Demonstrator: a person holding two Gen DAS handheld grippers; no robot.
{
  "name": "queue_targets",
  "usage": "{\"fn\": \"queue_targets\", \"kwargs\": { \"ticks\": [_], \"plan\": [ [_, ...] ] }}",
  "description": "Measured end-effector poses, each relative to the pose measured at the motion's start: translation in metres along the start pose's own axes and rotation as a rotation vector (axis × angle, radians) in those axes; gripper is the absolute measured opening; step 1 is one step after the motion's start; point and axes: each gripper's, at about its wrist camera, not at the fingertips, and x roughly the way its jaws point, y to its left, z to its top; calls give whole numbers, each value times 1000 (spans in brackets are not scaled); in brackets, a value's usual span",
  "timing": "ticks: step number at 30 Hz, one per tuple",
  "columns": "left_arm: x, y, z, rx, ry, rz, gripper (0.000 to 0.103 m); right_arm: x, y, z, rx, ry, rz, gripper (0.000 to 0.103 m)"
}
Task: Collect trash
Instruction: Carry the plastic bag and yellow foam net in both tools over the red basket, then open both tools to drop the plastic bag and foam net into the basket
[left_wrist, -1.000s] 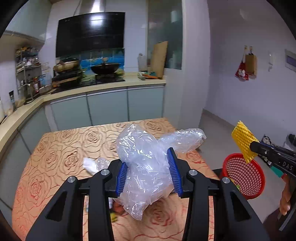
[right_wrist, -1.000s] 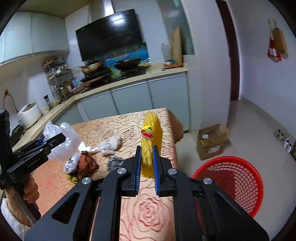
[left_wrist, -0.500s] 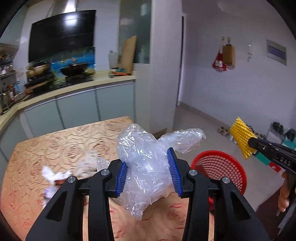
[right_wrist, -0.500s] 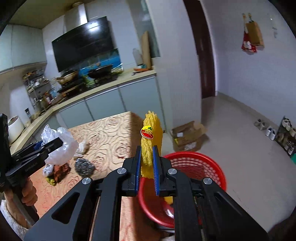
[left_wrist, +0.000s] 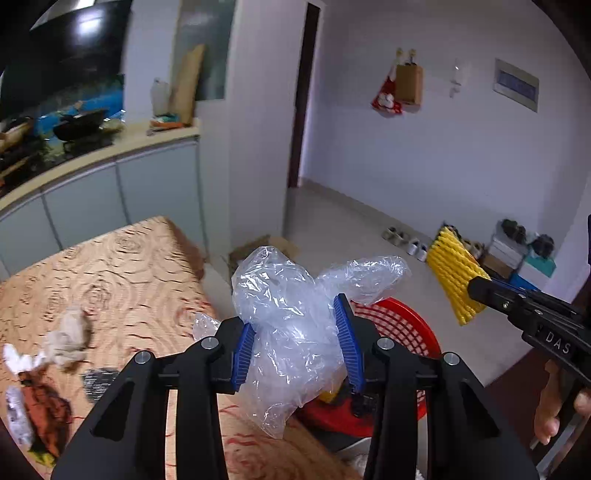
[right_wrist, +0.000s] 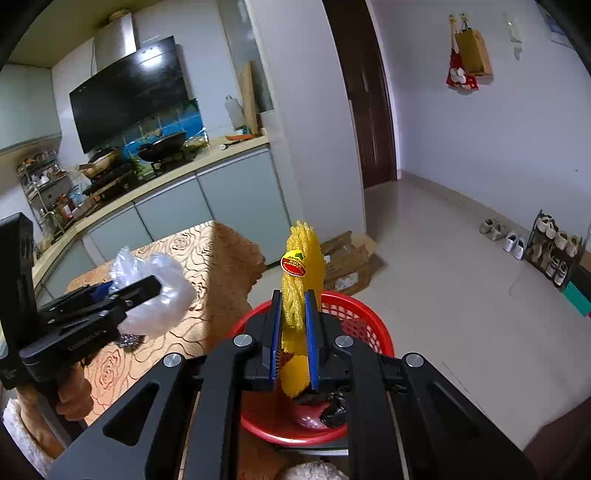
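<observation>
My left gripper (left_wrist: 295, 321) is shut on a crumpled clear plastic bag (left_wrist: 291, 325), held over the table's right edge, just left of the red mesh basket (left_wrist: 402, 325). My right gripper (right_wrist: 293, 314) is shut on a yellow foam fruit net (right_wrist: 299, 280) with a red sticker, directly above the red basket (right_wrist: 354, 314), which stands on the floor with dark and yellow scraps inside. The right gripper (left_wrist: 476, 288) with the net (left_wrist: 454, 273) also shows in the left wrist view. In the right wrist view the left gripper (right_wrist: 147, 291) holds the bag (right_wrist: 155, 295) over the table.
The table (left_wrist: 122, 273) has a gold rose-patterned cloth. On it lie crumpled tissue (left_wrist: 66, 339), brown rag scraps (left_wrist: 40, 410) and a steel scourer (left_wrist: 98, 382). A cardboard box (right_wrist: 347, 262) sits on the floor beyond the basket. Shoes and a rack (right_wrist: 550, 247) line the far wall.
Both grippers have swung right, away from the table's middle toward the red basket. The net now hangs over the basket, and the bag has reached the table's right edge.
</observation>
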Motion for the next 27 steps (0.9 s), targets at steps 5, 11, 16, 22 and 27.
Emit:
{"fn": "queue_targets", "kwargs": {
  "ticks": [5, 11, 16, 22, 27],
  "plan": [
    [28, -13, -4, 28, 60, -35, 39, 13, -5, -8, 17, 48, -1, 12],
    [64, -17, -13, 41, 150, -45, 39, 33, -10, -16, 46, 118, -11, 12],
    [77, -23, -20, 45, 182, -56, 40, 44, -18, -20, 61, 162, -7, 12],
    [90, -20, -23, 35, 216, -72, 41, 62, -24, -30, 90, 227, 1, 12],
    [94, -25, -26, 60, 230, -88, 47, 73, -27, -39, 104, 260, -2, 12]
  ]
}}
